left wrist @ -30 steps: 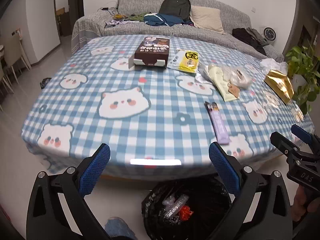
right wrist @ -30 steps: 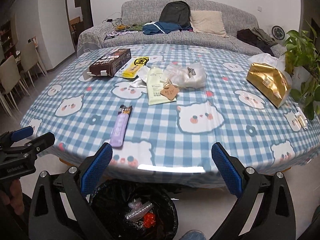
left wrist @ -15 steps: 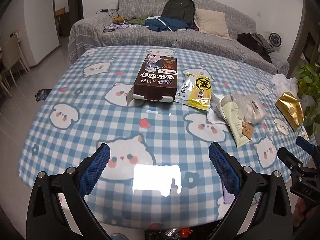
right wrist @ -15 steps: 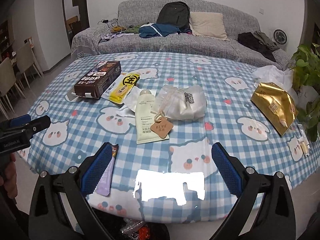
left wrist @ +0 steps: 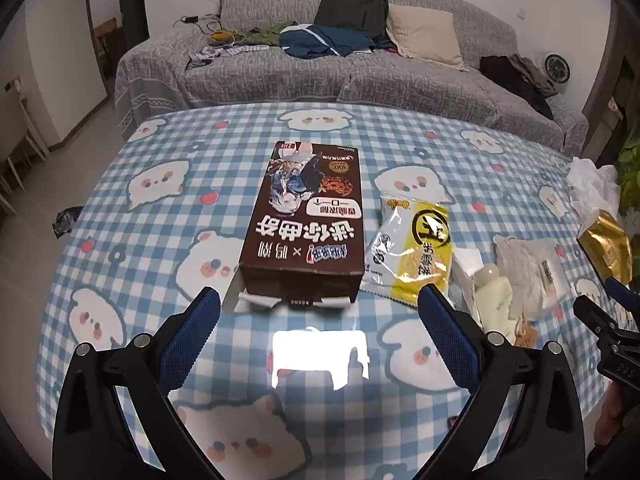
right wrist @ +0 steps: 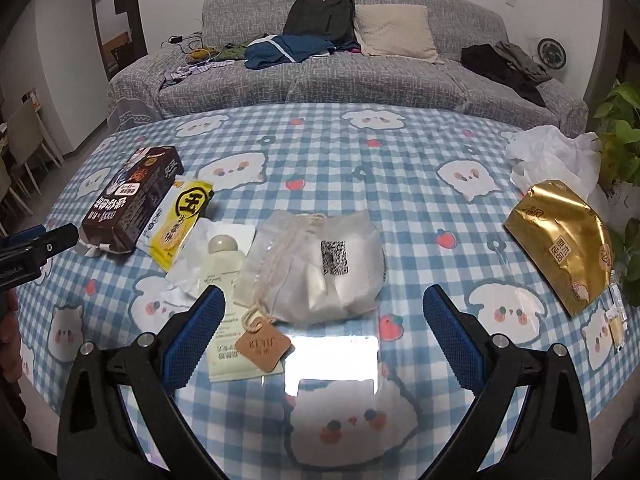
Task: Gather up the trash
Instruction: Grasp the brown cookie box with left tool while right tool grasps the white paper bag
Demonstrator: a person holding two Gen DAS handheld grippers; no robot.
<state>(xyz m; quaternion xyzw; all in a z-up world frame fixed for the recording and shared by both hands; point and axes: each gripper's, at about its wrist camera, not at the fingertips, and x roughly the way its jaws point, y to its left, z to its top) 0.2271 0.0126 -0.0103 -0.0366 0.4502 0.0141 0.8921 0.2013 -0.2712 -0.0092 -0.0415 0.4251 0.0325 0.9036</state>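
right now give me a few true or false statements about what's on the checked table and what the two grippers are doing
1. The left gripper is open and empty, facing the dark brown cardboard cookie box. True.
2. The yellow and clear snack packet lies left of that box in the left wrist view. False: it lies to its right.
3. The right gripper is shut on the white drawstring pouch with a QR label. False: its jaws stand wide open with the pouch lying between them on the table.
4. The crumpled gold foil bag lies near the table's right edge. True.
5. A brown paper tag rests on the pale green tube. True.
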